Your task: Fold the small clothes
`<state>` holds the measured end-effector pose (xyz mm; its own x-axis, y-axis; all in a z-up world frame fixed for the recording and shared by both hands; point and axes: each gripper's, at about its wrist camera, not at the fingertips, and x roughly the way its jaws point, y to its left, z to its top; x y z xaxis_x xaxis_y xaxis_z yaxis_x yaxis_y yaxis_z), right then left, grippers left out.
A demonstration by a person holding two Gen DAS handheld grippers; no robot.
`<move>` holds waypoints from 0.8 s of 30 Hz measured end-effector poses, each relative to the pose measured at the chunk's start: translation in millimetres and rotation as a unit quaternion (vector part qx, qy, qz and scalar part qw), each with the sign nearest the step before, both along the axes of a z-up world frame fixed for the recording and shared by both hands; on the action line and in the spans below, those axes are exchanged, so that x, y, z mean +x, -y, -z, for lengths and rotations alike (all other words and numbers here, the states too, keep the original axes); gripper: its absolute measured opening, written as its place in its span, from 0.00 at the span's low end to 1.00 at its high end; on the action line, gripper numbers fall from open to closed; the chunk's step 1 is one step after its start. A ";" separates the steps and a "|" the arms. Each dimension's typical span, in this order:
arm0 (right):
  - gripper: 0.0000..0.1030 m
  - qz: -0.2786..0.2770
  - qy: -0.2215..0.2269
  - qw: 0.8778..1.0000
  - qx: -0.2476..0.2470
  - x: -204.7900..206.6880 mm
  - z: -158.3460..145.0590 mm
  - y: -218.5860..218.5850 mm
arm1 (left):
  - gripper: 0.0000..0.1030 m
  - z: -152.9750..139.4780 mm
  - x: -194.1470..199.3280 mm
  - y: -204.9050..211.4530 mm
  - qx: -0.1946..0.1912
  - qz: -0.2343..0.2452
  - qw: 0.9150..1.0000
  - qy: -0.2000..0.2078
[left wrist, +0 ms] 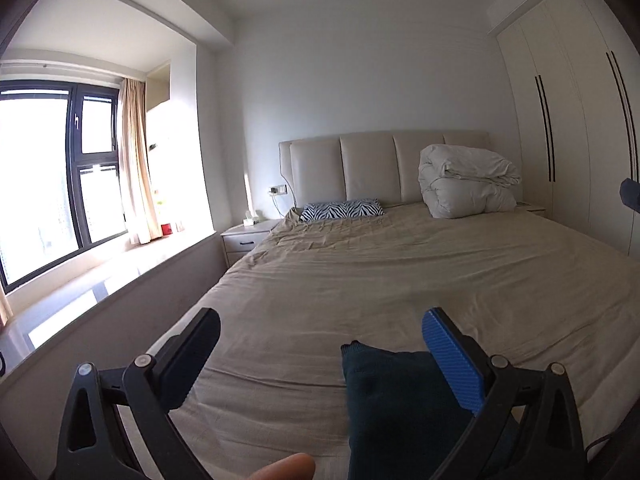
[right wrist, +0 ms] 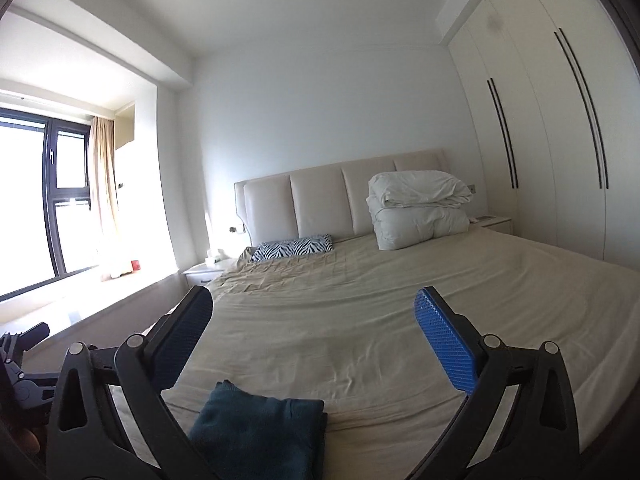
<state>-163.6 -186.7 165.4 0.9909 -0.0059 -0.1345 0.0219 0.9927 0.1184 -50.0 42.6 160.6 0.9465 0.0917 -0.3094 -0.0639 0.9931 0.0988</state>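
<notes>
A dark teal folded garment lies flat on the beige sheet of the bed near its foot. In the left wrist view my left gripper hangs above it, open wide, with nothing between its fingers; the cloth lies below, toward the blue right finger. In the right wrist view the same garment lies low in the middle, below my right gripper, which is also open and holds nothing. Both grippers point nearly level toward the headboard. A fingertip of the person shows at the bottom edge.
A folded white duvet and a zebra-print pillow sit by the padded headboard. A window sill runs along the left, with a nightstand beyond it. White wardrobe doors stand on the right.
</notes>
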 end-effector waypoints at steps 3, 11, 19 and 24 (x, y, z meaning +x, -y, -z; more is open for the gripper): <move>1.00 0.005 -0.074 0.997 -0.011 12.0 20.3 -8.8 | 1.00 32.4 19.7 -6.8 -0.018 -0.005 0.997 -0.080; 1.00 0.003 -0.243 0.970 0.013 48.1 110.5 -18.1 | 1.00 108.1 33.5 -9.1 -0.042 -0.018 0.973 -0.225; 1.00 -0.008 -0.324 0.946 -0.014 54.7 161.6 -40.6 | 1.00 135.7 37.7 -5.9 -0.045 -0.012 0.961 -0.274; 1.00 -0.009 -0.342 0.940 -0.007 60.1 173.5 -43.5 | 1.00 148.5 38.6 -6.0 -0.053 -0.006 0.956 -0.289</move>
<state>-103.5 -143.2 -8.1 0.6724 0.0044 -0.7402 0.0709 0.9950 0.0703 -11.3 48.7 12.1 0.6142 0.0417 -0.7881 -0.0409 0.9989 0.0209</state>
